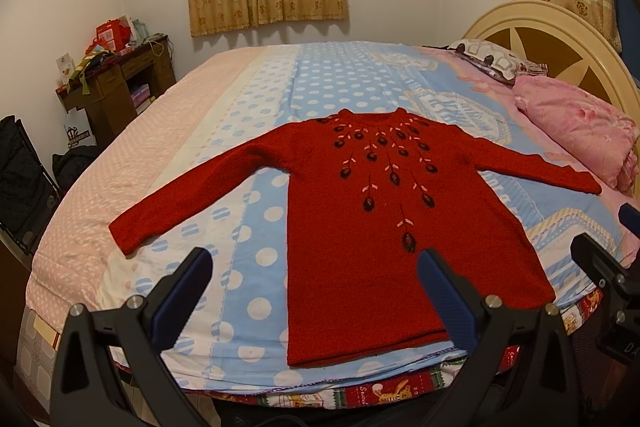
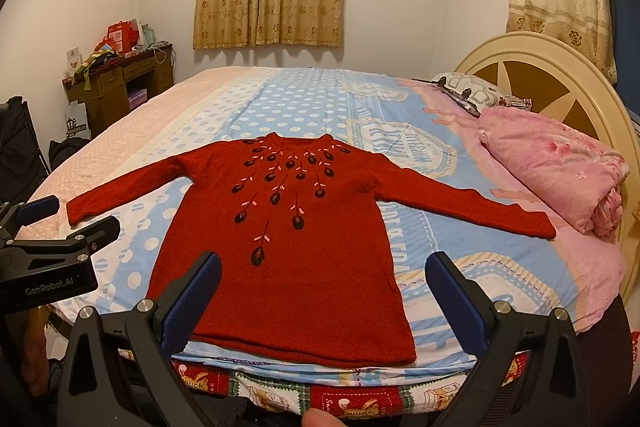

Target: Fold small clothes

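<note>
Fingers of both the left gripper [image 1: 316, 291] and right gripper [image 2: 322, 291] stand spread wide, empty, just short of the near hem of the red sweater [image 1: 384, 227]. It lies flat on the bed [image 1: 260, 87], neck far, sleeves out sideways; each gripper is nearer its own sleeve. No containers figure here.

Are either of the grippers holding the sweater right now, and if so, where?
Neither. The left gripper and right gripper are both open above the bed's near edge; the sweater lies flat, untouched.
</note>
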A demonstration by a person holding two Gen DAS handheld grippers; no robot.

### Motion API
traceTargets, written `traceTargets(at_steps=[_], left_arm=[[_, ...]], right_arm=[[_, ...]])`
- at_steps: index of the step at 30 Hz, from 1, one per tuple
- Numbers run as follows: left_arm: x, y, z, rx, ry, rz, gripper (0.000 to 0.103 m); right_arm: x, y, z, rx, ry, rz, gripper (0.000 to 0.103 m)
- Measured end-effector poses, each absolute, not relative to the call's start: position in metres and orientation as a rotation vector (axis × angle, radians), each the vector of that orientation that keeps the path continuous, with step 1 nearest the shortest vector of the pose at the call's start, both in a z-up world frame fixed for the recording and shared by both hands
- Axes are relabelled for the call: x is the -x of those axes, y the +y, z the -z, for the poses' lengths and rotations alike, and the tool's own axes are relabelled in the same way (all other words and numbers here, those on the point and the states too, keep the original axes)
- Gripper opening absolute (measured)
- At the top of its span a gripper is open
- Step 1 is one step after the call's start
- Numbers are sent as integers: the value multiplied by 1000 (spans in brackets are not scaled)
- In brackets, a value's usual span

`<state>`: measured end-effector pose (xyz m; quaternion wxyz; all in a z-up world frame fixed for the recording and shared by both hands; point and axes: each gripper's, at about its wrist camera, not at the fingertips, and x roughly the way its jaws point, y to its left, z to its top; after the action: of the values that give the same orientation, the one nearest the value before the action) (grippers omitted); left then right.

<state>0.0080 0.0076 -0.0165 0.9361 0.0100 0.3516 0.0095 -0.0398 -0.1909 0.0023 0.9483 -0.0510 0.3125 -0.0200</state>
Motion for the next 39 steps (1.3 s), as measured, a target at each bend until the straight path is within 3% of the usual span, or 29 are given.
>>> traceTargets(at_steps=[39], left_arm=[[-9, 7, 18, -21, 721, -20, 103]], right_arm=[[39, -189, 4, 101, 640, 35, 102]])
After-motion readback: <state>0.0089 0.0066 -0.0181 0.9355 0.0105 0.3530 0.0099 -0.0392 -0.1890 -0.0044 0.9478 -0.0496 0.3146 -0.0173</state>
